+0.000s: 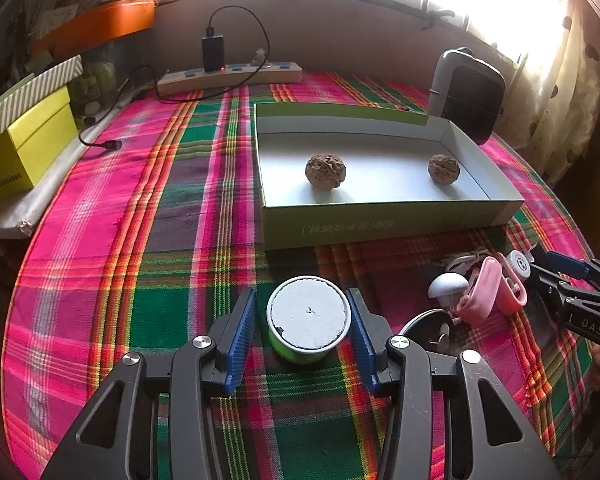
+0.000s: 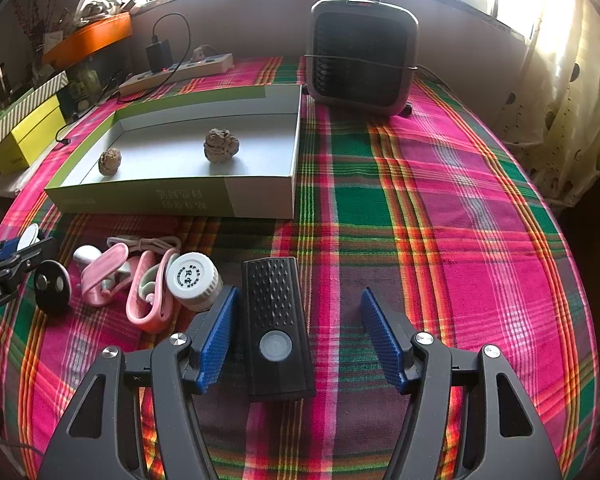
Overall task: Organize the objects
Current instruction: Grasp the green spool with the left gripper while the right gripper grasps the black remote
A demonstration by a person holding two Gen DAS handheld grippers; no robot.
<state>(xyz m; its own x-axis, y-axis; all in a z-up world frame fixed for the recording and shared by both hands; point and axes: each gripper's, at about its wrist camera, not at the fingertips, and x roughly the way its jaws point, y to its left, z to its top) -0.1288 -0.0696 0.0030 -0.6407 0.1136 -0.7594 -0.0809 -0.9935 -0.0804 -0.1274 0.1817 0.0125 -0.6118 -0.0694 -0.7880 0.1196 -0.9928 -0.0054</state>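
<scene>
Slippage is our worry in the left view: our left gripper [image 1: 307,332] brackets the green round tin with a white lid [image 1: 308,318], jaws open with gaps either side, near the shallow green cardboard tray [image 1: 380,224]. In the right view our right gripper [image 2: 296,336] stands open, the black ribbed rectangular remote [image 2: 278,328] beside its left pad, so closing may shove it askew toward the white ridged bottle cap [image 2: 194,280].

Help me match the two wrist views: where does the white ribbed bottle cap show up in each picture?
Left wrist view: white ribbed cap far right, beside the pink clips.
Right wrist view: cap lower left, just off the right tool's left finger.
Shared landmark: green tray holding two walnuts.
</scene>
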